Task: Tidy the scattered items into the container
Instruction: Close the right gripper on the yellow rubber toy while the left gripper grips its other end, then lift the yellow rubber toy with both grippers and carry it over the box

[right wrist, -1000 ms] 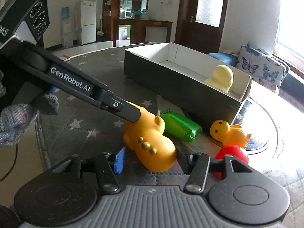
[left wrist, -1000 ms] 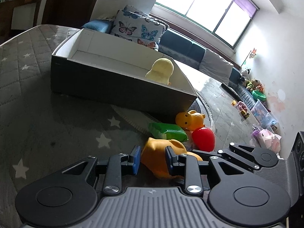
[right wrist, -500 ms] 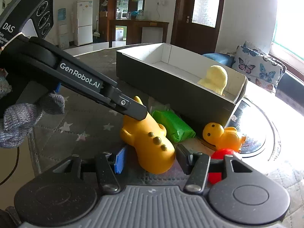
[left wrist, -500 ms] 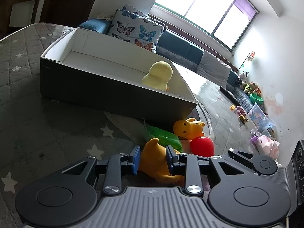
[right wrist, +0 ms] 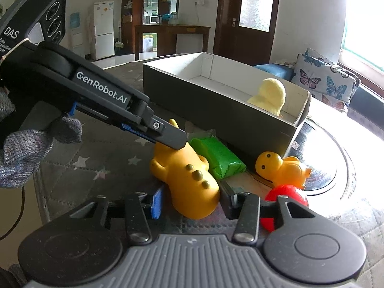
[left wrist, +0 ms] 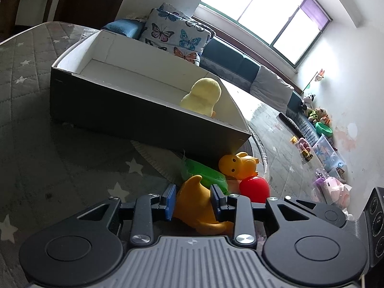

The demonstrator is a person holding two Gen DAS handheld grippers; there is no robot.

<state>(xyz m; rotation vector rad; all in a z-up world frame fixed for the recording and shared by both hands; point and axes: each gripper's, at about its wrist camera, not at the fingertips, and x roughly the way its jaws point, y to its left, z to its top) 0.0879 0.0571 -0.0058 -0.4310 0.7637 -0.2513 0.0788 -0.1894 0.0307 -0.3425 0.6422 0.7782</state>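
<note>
Closing jaws of the right gripper [right wrist: 190, 204] bracket the orange dinosaur toy [right wrist: 189, 177] on the star-patterned mat [left wrist: 72, 158], while the left gripper [left wrist: 193, 200] straddles its tail end and eases wider — whether its pads touch is hard to tell. A handover looks underway. Best done: the right clamps the body squarely before the left lets go, then lifts clear of the green packet [right wrist: 218, 156] into the box [right wrist: 216, 110] — beside the pale yellow duck [right wrist: 270, 94].
</note>
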